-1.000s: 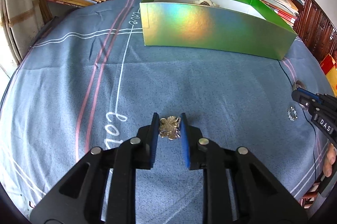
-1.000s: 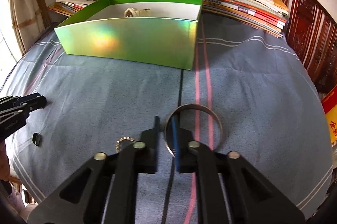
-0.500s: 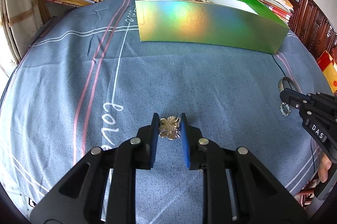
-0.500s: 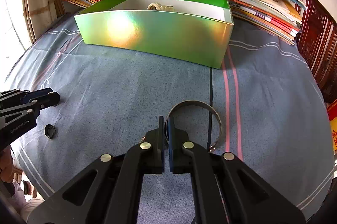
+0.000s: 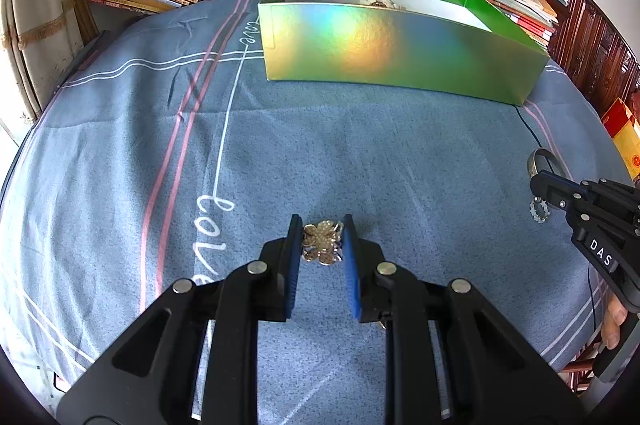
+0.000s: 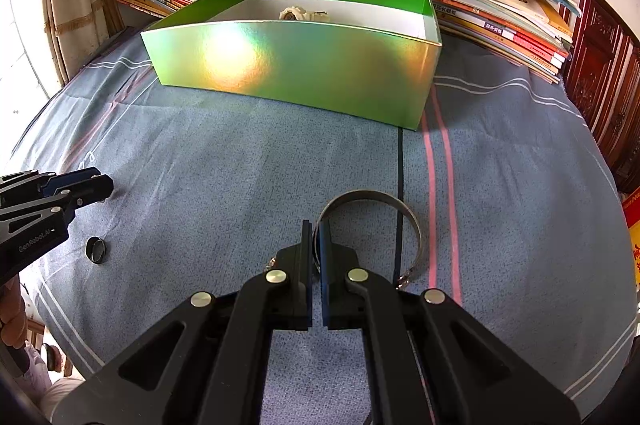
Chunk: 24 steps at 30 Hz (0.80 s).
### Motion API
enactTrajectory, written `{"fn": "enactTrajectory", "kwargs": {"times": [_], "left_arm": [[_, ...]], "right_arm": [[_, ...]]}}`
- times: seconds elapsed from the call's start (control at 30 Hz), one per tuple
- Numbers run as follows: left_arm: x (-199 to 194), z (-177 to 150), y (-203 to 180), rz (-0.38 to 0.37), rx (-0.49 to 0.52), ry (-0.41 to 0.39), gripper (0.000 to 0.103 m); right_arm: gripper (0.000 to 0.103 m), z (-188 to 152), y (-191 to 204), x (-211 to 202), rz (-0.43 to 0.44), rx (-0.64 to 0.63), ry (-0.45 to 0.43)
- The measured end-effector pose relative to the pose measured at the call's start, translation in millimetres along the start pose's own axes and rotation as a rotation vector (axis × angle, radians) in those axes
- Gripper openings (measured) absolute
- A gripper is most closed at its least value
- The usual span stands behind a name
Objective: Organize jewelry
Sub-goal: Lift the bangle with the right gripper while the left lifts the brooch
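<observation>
Plenty of open blue cloth [image 5: 360, 145] is sitting between the two grippers and the green box [image 5: 400, 53], which is taking up the upper middle of both views, open at the top with a pale beaded piece [image 6: 298, 13] lying inside. Book stacks [image 6: 500, 5] are crowding the cloth's far edge at upper left and upper right.

The left gripper [image 5: 322, 245] is pinching a gold flower brooch [image 5: 322, 243] between its blue jaws, low in the centre of its view. The right gripper [image 6: 315, 245] is clamping its jaws on the rim of a silver bangle [image 6: 372, 197].

A small toothed ring [image 5: 538, 211] and a dark ring [image 6: 96, 250] are lying loose on the cloth near the frame edges.

Readable writing: "love" on the cloth, "DAS" on the right gripper, "GenRobot.AI" on the left.
</observation>
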<state>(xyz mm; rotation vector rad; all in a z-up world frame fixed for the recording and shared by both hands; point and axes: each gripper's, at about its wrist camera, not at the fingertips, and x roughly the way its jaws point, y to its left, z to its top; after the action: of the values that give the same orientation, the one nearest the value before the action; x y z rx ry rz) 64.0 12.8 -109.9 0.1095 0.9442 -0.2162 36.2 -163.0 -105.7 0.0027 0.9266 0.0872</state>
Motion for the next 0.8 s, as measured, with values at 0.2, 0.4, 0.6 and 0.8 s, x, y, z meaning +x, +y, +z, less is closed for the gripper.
{"fn": "enactTrajectory", "kwargs": {"times": [0.2,0.4,0.6,0.8], "left_arm": [[-2.4,0.4,0.6,0.012,-0.002,-0.006,0.020],[-3.7,0.3,-0.2,0.016,-0.005,-0.009,0.020],[-5.5,0.1,-1.6,0.018,-0.005,-0.013,0.020],[-8.5,-0.3,-2.2,0.021,-0.004,-0.019,0.020]], "right_arm": [[0.003,0.2,-0.1,0.2,-0.004,0.010,0.003],[0.003,0.1,1.3,0.7,-0.009,0.001,0.003],[0.003,-0.2,1.9,0.7,-0.013,-0.003,0.001],[0.004,-0.3,1.6,0.9,-0.011,0.001,-0.002]]}}
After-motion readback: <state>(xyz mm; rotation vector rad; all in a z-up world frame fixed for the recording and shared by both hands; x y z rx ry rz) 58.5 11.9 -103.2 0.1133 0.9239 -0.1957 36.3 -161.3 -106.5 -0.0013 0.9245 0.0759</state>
